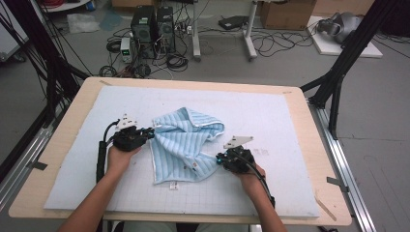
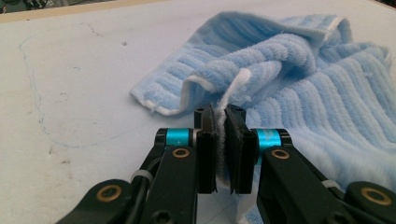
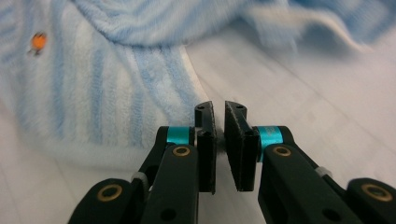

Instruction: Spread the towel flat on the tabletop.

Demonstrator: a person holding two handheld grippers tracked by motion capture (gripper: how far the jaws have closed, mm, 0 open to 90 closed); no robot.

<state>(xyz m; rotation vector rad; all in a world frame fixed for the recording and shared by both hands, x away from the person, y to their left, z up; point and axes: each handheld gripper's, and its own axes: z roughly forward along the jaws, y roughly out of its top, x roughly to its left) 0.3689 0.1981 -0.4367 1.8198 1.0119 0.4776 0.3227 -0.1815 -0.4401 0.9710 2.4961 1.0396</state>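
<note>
The towel (image 1: 186, 145) is lying rumpled mid-table. The left gripper (image 2: 223, 122) is clamping its white hem. The right gripper (image 3: 219, 116) is closing empty beside the near corner; re-seat it on cloth before spreading.

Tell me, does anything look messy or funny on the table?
Yes. The blue striped towel lies crumpled and half folded on the white mat, its far corner flopped over itself instead of flat. The left tool pinches its white edge. The right tool is shut beside the towel's near corner, with no cloth visibly caught.
</note>
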